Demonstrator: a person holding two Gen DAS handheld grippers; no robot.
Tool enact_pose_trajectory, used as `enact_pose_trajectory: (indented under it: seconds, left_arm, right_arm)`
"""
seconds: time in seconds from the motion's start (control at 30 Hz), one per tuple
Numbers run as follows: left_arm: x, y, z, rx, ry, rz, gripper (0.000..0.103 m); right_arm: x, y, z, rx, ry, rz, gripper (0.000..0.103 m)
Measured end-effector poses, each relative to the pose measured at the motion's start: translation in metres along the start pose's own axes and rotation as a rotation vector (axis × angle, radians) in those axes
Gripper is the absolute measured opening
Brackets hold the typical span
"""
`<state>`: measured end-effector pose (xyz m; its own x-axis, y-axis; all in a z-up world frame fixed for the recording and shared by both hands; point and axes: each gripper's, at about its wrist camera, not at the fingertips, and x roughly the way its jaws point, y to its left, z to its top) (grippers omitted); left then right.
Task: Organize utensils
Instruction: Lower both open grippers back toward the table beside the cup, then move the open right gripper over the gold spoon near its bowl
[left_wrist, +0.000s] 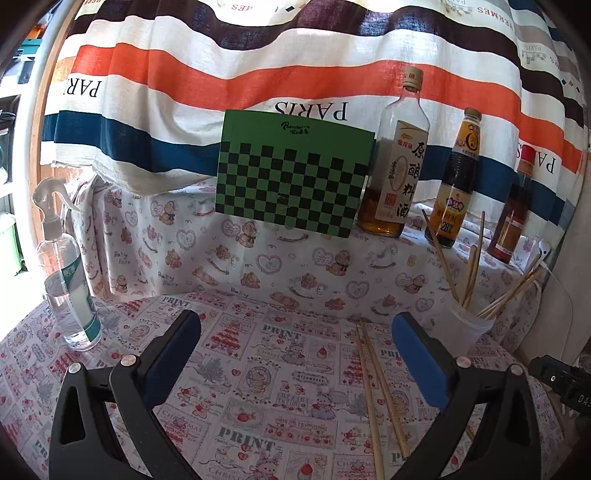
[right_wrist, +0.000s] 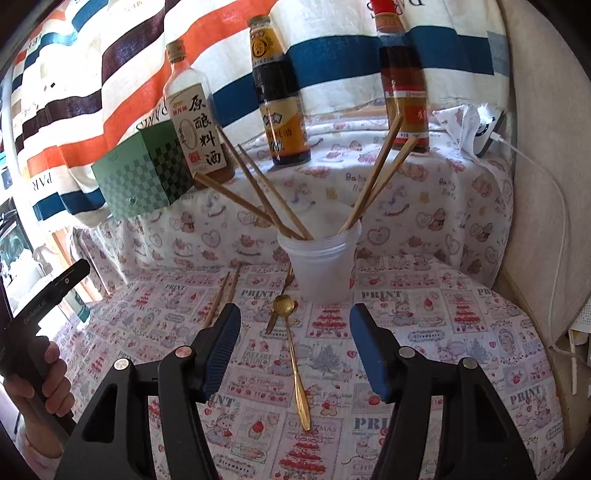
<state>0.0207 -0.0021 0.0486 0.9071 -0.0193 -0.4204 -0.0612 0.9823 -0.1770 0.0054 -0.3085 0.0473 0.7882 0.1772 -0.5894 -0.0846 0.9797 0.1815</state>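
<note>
Left wrist view: left gripper (left_wrist: 295, 341) stands wide and empty; two loose wooden chopsticks (left_wrist: 376, 387) lie between its fingers, lower ends cut off. Right wrist view: right gripper (right_wrist: 295, 341) is spread, holding nothing, over the gold metal spoon (right_wrist: 291, 350). A careless reach risks tipping the translucent plastic cup (right_wrist: 320, 264); a fork beneath the spoon is partly hidden.

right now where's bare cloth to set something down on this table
Free: the wide stretch between the spray bottle and the loose chopsticks, and the cloth right of the gold spoon. Crowded: around the plastic cup, where spoon, fork and chopsticks cluster.
</note>
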Motion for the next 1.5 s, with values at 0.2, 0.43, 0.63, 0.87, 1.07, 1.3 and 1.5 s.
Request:
enact_pose_trajectory:
  seconds: [0.2, 0.43, 0.63, 0.87, 1.07, 1.3, 1.5]
  left_arm:
    - [0.019, -0.003, -0.009, -0.002, 0.119, -0.027, 0.103]
    - [0.039, 0.005, -0.019, -0.071, 0.251, -0.075, 0.103]
    - [0.04, -0.001, -0.021, -0.012, 0.241, -0.018, 0.103]
    - [0.057, -0.009, -0.034, 0.063, 0.31, 0.025, 0.103]
    - [0.07, -0.013, -0.043, 0.093, 0.379, 0.03, 0.103]
    - [0.077, -0.022, -0.049, 0.137, 0.409, 0.029, 0.103]
    - [0.075, -0.023, -0.048, 0.124, 0.406, 0.012, 0.103]
  right_arm:
    - [0.042, 0.006, -0.014, -0.063, 0.209, -0.03, 0.064]
    - [0.075, 0.012, -0.036, -0.113, 0.356, -0.078, 0.045]
    - [0.094, 0.013, -0.049, -0.117, 0.444, -0.082, 0.035]
    - [0.096, 0.018, -0.052, -0.16, 0.426, -0.119, 0.027]
    - [0.098, 0.016, -0.05, -0.147, 0.389, -0.128, 0.014]
    - [0.101, 0.006, -0.047, -0.098, 0.362, -0.134, 0.007]
    - [0.091, 0.002, -0.042, -0.083, 0.361, -0.085, 0.003]
